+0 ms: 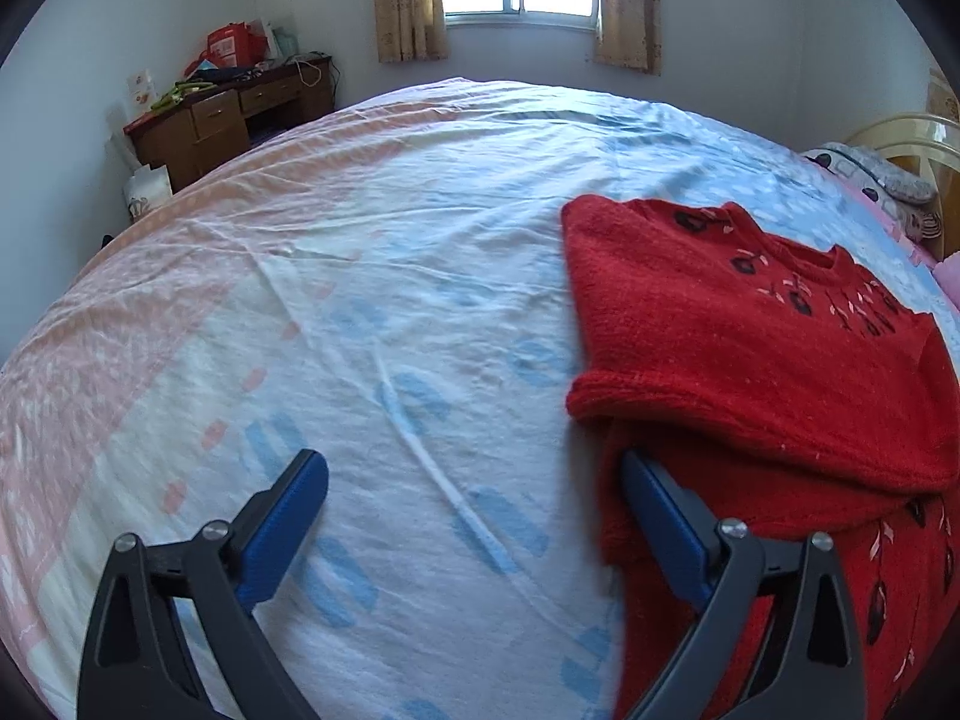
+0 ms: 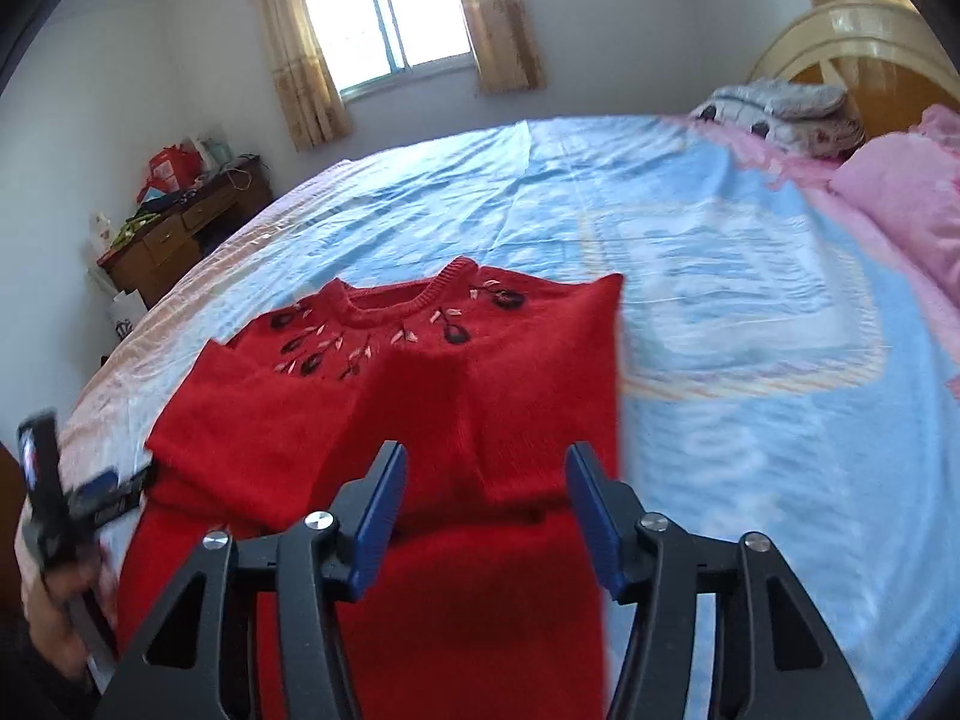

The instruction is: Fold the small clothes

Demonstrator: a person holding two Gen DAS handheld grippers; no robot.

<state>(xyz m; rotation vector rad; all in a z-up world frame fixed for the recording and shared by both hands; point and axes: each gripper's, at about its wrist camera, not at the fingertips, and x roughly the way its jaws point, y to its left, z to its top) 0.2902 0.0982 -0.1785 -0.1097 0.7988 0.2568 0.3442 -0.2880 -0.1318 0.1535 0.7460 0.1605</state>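
Note:
A red knitted sweater (image 1: 720, 330) (image 2: 372, 408) with dark embroidered flowers around the neck lies flat on the bed, both sleeves folded in across its front. My left gripper (image 1: 474, 468) stands wide open at the sweater's left edge. Its right finger (image 1: 660, 516) is over the red cloth and its left finger (image 1: 288, 510) is over the bare sheet. The right wrist view also shows the left gripper (image 2: 78, 492), held by a hand at the far left. My right gripper (image 2: 486, 456) hovers above the folded sleeve cuffs, its jaws apart, with nothing pinched between the pads.
The bed sheet (image 1: 360, 300) is white, blue and pink and lightly creased. A brown desk (image 1: 222, 120) (image 2: 180, 234) piled with clutter stands by the far wall under a curtained window. Pink pillows (image 2: 900, 198), a grey bundle (image 2: 780, 108) and a headboard (image 2: 840, 42) lie at the right.

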